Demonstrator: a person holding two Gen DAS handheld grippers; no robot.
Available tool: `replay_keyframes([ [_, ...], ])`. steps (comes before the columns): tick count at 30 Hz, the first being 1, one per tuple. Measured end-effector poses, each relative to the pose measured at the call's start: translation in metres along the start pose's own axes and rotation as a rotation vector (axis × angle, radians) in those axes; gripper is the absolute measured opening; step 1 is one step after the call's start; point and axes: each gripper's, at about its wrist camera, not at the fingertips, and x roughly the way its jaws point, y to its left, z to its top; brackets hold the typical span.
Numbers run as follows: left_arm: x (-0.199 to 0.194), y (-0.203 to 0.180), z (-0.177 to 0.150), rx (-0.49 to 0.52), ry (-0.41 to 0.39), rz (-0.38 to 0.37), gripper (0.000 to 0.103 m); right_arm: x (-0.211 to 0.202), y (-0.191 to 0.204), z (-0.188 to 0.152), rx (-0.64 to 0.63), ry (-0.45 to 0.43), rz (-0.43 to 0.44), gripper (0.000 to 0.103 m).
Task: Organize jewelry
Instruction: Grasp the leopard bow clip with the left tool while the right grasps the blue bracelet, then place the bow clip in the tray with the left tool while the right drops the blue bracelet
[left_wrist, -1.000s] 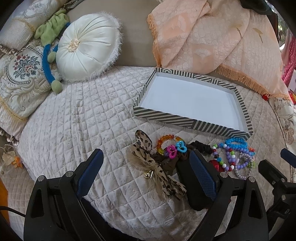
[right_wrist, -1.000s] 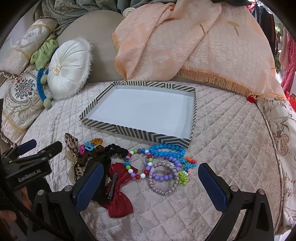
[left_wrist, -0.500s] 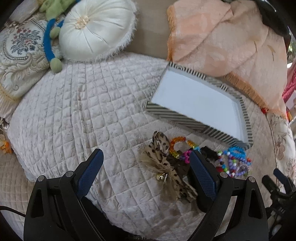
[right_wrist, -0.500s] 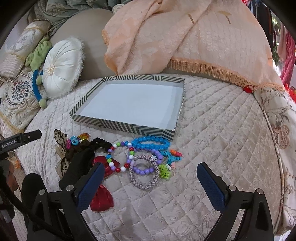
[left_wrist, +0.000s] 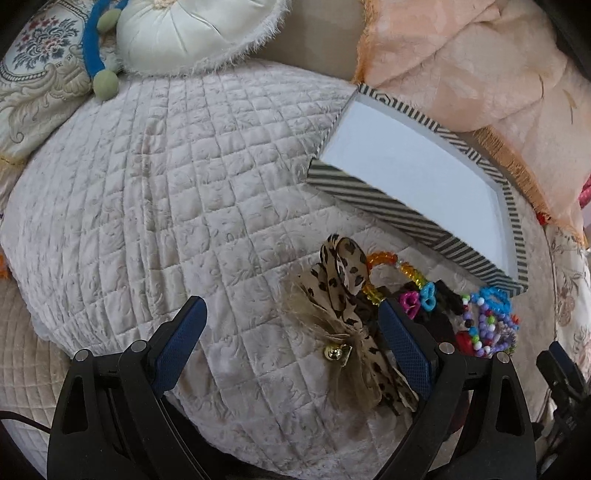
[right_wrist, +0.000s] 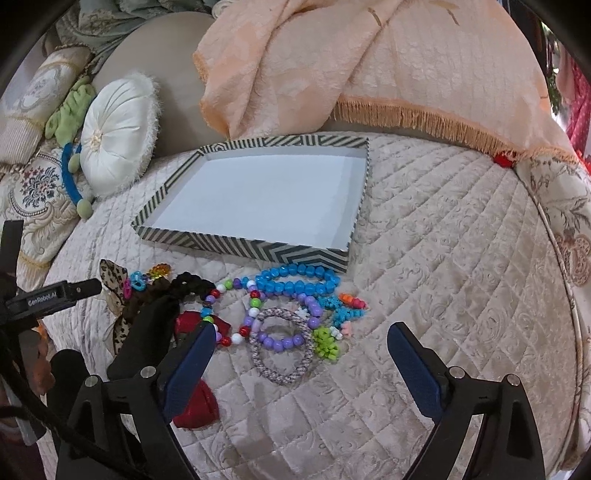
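Observation:
A striped tray (right_wrist: 236, 246) with a white, empty floor lies on the quilted cushion; it also shows in the left wrist view (left_wrist: 373, 201). In front of it lies a heap of jewelry: a leopard bow (left_wrist: 343, 295) with a small bell, blue bead bracelets (right_wrist: 295, 280), a woven bracelet (right_wrist: 282, 347), a red bow (right_wrist: 197, 400), dark scrunchies (right_wrist: 192, 284). My left gripper (left_wrist: 291, 347) is open, low over the cushion, with the leopard bow by its right finger. My right gripper (right_wrist: 299, 363) is open above the woven bracelet, holding nothing.
A round white pillow (right_wrist: 118, 136) and embroidered cushions (left_wrist: 40, 70) lie at the back left. A peach fringed cloth (right_wrist: 351, 59) hangs behind the tray. The quilted cushion (left_wrist: 166, 192) curves down at its edges.
My left gripper has swung left and closer to the cushion, so the tray and jewelry now sit further right in its view. My right gripper has moved in a little toward the beads.

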Motion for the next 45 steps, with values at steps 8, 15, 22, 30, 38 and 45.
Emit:
replay_keyframes([
  [8, 0.009, -0.013, -0.011, 0.122, 0.031, -0.012, 0.092, 0.023, -0.023, 0.012, 0.008, 0.038, -0.021, 0.075],
  [15, 0.029, -0.021, -0.008, 0.123, 0.052, 0.007, 0.09, 0.057, -0.028, 0.027, 0.034, 0.095, 0.031, 0.058],
  [22, 0.046, -0.033, -0.005, 0.149, 0.07, 0.003, 0.054, 0.089, -0.027, 0.041, 0.015, 0.156, 0.02, 0.05],
  [30, 0.037, -0.045, -0.009, 0.239, 0.089, -0.045, 0.016, 0.091, -0.026, 0.044, -0.041, 0.145, 0.047, 0.016],
  [38, 0.006, -0.014, -0.012, 0.205, 0.09, -0.093, 0.013, 0.056, -0.038, 0.043, -0.014, 0.088, 0.1, 0.007],
  [45, -0.02, -0.002, -0.007, 0.185, 0.044, -0.097, 0.013, 0.078, -0.038, 0.039, -0.002, 0.168, 0.072, 0.014],
])
